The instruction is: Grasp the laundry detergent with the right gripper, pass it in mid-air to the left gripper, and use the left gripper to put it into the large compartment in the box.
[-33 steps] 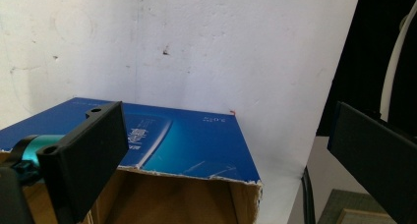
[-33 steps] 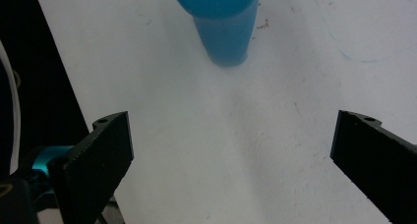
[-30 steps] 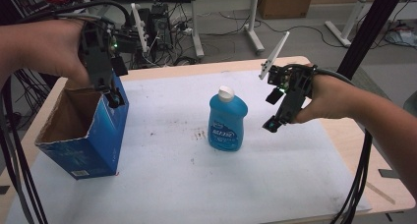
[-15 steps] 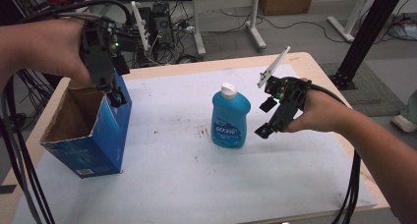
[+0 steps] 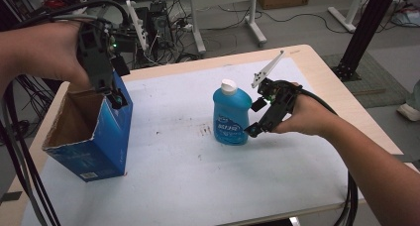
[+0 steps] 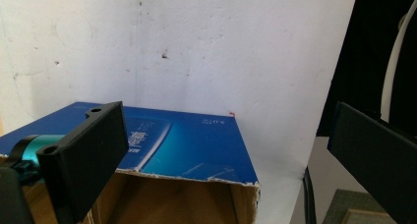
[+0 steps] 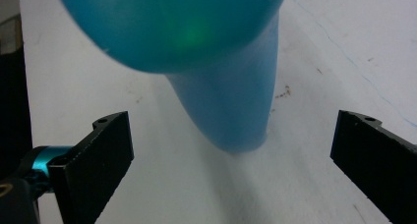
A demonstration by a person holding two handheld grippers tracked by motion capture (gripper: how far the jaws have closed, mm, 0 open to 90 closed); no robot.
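Note:
A blue bottle (image 5: 231,118) with a white cap (image 5: 228,85) stands upright in the middle of the white table top (image 5: 198,176). My right gripper (image 5: 254,118) is open just to its right, jaws pointing at the bottle's side. In the right gripper view the bottle (image 7: 221,106) looms close between and beyond the spread jaws of that gripper (image 7: 231,118), not touched. A blue cardboard box (image 5: 106,137) with an open top stands at the left. My left gripper (image 5: 113,94) hangs open above its far right corner. The left gripper view looks down between the jaws (image 6: 223,116) at the box (image 6: 192,145).
The table's wooden rim (image 5: 317,67) runs along the right and far sides. Cables trail from both grippers off the table's front. A white desk leg (image 5: 255,18), a black stand (image 5: 364,32) and electronics stand on the floor behind the table.
My right gripper has moved left and slightly down, closing in on the bottle's side. The bottle, the box and the left gripper have stayed about where they were.

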